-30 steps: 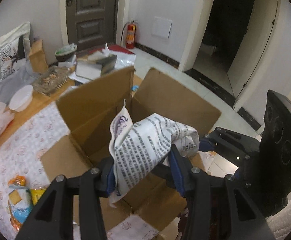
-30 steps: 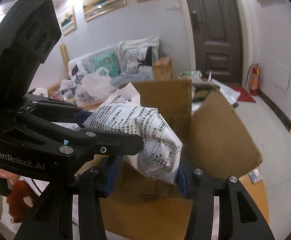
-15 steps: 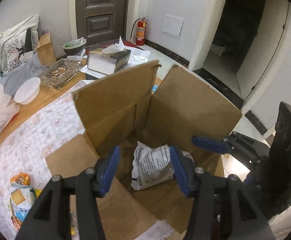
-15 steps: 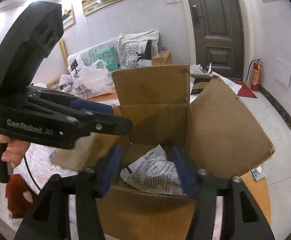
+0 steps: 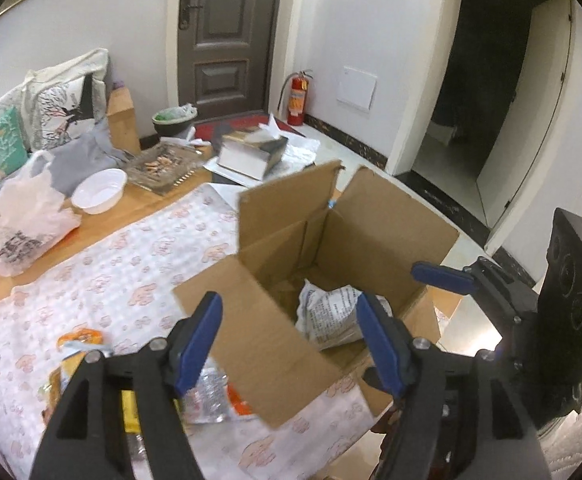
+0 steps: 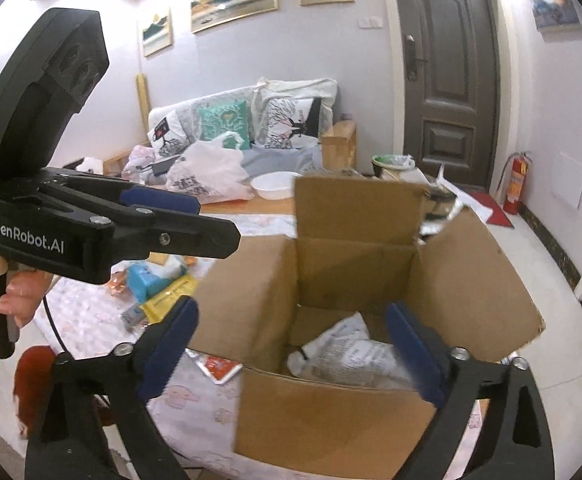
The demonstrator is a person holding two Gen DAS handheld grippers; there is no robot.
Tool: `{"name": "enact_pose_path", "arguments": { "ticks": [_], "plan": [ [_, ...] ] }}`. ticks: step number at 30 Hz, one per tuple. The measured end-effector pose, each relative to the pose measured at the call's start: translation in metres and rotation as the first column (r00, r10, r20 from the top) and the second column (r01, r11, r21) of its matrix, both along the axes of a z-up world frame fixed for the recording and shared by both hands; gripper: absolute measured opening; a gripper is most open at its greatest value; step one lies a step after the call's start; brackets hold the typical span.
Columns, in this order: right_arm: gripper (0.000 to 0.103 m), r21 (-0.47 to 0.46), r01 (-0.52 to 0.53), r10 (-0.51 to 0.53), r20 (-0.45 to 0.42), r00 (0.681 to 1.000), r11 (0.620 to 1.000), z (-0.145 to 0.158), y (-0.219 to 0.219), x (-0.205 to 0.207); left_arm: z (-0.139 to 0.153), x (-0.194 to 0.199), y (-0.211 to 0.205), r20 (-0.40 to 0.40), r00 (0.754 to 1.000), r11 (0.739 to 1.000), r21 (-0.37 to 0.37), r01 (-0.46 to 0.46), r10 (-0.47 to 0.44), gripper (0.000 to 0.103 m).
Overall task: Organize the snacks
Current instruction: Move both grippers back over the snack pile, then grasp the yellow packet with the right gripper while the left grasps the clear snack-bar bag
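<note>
Both the left tongs point(image 5: 289, 338) and right tongs point(image 6: 291, 350) hang wide open and empty above the cardboard box point(image 6: 331, 420) at the worktop's point(image 5: 103, 264) edge, where the white snack bag point(image 5: 331, 316) lies inside, while more snacks point(image 6: 159, 284) wait beside it.

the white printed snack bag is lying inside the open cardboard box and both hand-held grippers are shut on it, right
Not quite. The white printed snack bag does lie inside the open cardboard box, but neither gripper is shut on it. The left hand-held gripper and the right hand-held gripper are both open and above the box, holding nothing. Both wrist views show this.
</note>
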State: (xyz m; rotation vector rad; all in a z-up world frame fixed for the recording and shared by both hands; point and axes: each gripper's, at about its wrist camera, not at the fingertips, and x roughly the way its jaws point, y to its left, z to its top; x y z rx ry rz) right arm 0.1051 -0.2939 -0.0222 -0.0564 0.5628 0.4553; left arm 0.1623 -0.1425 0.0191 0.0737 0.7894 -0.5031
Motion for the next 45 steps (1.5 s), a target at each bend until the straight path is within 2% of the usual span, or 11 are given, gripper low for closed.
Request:
{"name": "enact_pose_path", "arguments": {
  "ticks": [4, 9, 17, 21, 29, 36, 41, 45],
  "plan": [
    [0.103, -0.043, -0.039, 0.041, 0.061, 0.997, 0.998, 0.013, 0.032, -0.015, 0.009, -0.018, 0.037, 0.038, 0.998, 0.999, -0.018, -0.047, 0.047, 0.072],
    [0.103, -0.074, -0.115, 0.12, 0.069, 0.99, 0.991, 0.016, 0.074, -0.024, 0.004, -0.032, 0.085, 0.05, 0.992, 0.992, -0.049, -0.116, 0.118, 0.077],
    [0.103, -0.031, -0.213, 0.212, -0.017, 0.977, 0.977, 0.002, 0.147, -0.024, -0.024, -0.051, 0.168, 0.045, 0.974, 0.973, -0.076, -0.219, 0.222, 0.077],
    [0.103, -0.049, -0.247, 0.244, -0.069, 0.967, 0.968, -0.009, 0.181, -0.019, -0.041, -0.053, 0.201, 0.036, 0.965, 0.962, -0.089, -0.257, 0.261, 0.077],
    [0.103, -0.06, -0.287, 0.273, -0.18, 0.945, 0.956, -0.048, 0.221, 0.001, -0.09, -0.044, 0.235, -0.025, 0.955, 0.949, -0.107, -0.296, 0.295, 0.077],
    [0.102, -0.089, -0.233, 0.204, -0.255, 0.945, 0.968, -0.095, 0.227, 0.026, -0.147, -0.032, 0.243, -0.12, 0.947, 0.941, -0.124, -0.314, 0.3, 0.077],
    [0.102, -0.087, -0.184, 0.153, -0.28, 0.948, 0.979, -0.116, 0.219, 0.044, -0.159, -0.028, 0.247, -0.155, 0.943, 0.933, -0.168, -0.318, 0.293, 0.077],
    [0.102, -0.066, -0.145, 0.121, -0.283, 0.952, 0.987, -0.12, 0.221, 0.059, -0.156, -0.025, 0.254, -0.15, 0.936, 0.922, -0.181, -0.343, 0.319, 0.077]
  ]
}}
